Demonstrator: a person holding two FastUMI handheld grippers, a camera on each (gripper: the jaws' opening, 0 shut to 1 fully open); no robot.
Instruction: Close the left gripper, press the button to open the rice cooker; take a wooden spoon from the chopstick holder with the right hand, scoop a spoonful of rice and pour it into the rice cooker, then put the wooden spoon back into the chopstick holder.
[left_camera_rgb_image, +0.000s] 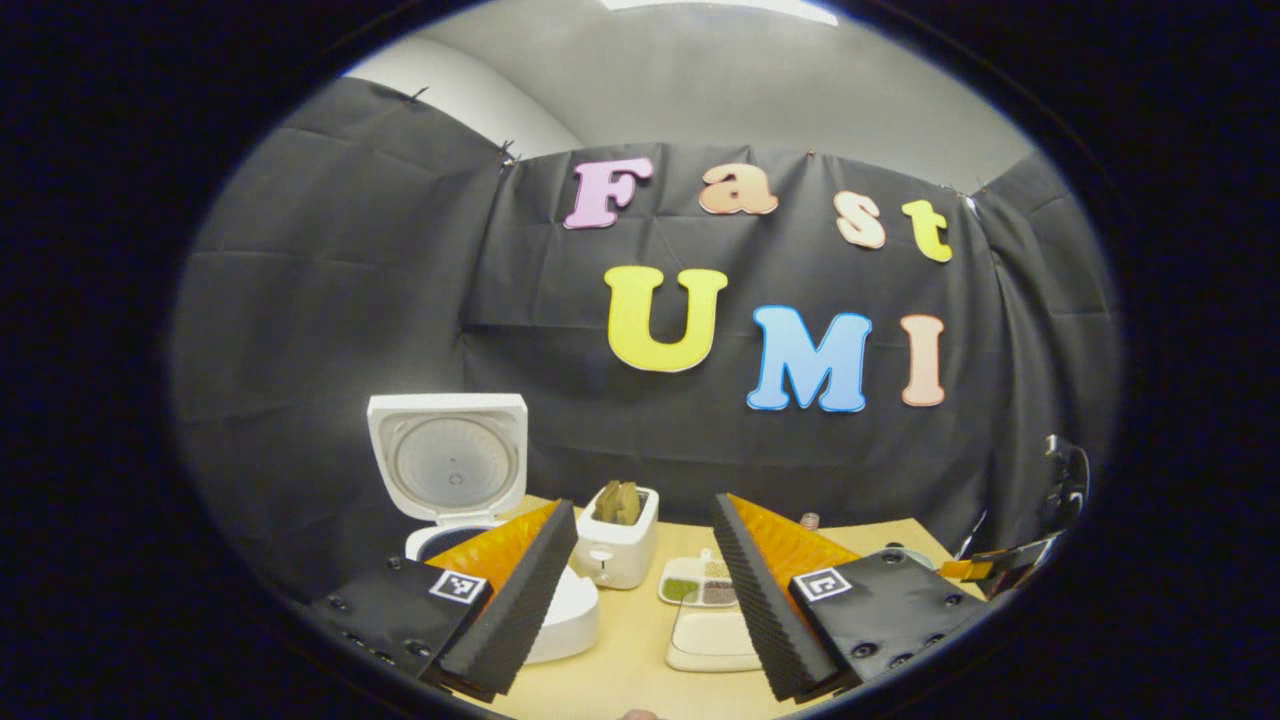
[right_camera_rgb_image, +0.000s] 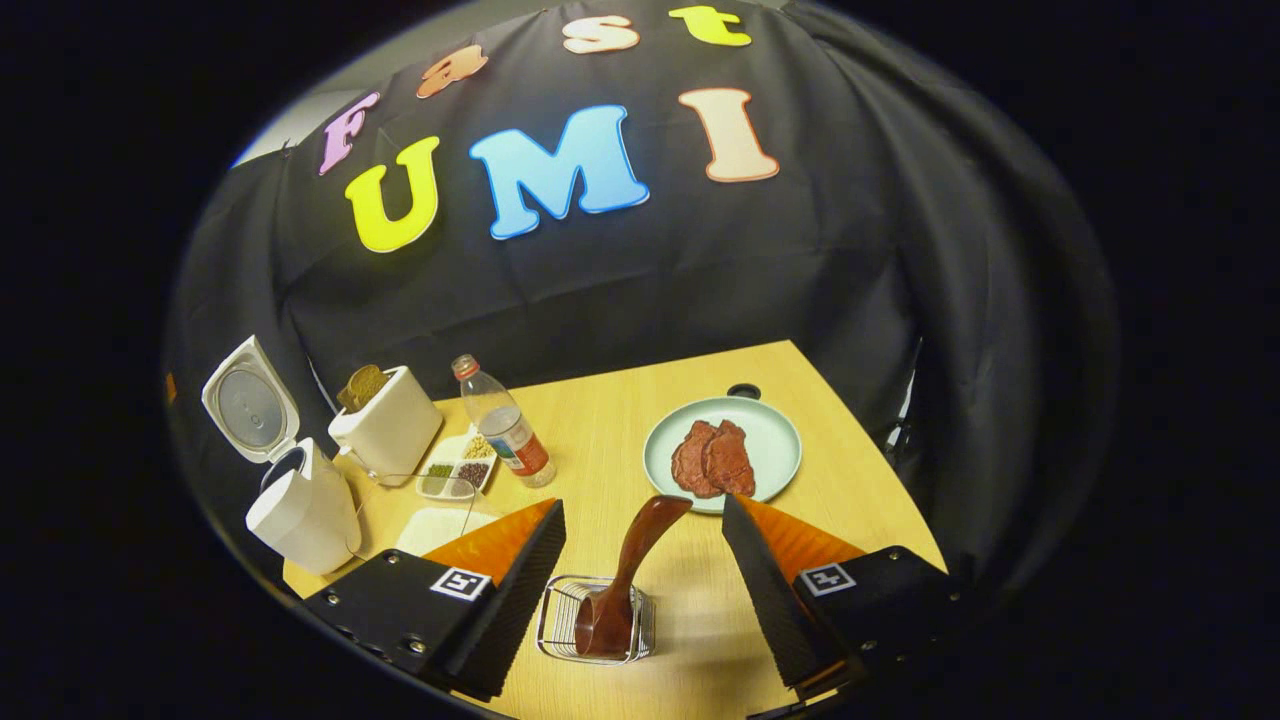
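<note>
The white rice cooker (left_camera_rgb_image: 447, 465) stands open with its lid up, at the left of the left gripper view; its body sits partly behind one finger. My left gripper (left_camera_rgb_image: 643, 505) is open and holds nothing. In the right gripper view the cooker (right_camera_rgb_image: 300, 505) is at the far left, lid raised. The dark wooden spoon (right_camera_rgb_image: 630, 570) leans in the wire chopstick holder (right_camera_rgb_image: 560, 625) near the front edge. My right gripper (right_camera_rgb_image: 642, 503) hovers open just above it, fingers on either side of the spoon's upper end without touching. A shallow white rice tray (right_camera_rgb_image: 435, 525) lies beside the cooker.
A white toaster (right_camera_rgb_image: 390, 425) with bread stands behind the cooker. Near it are a compartment dish of beans (right_camera_rgb_image: 455, 470) and a water bottle (right_camera_rgb_image: 505, 425). A pale green plate (right_camera_rgb_image: 775, 440) with meat slices lies to the right on the wooden table (right_camera_rgb_image: 620, 420).
</note>
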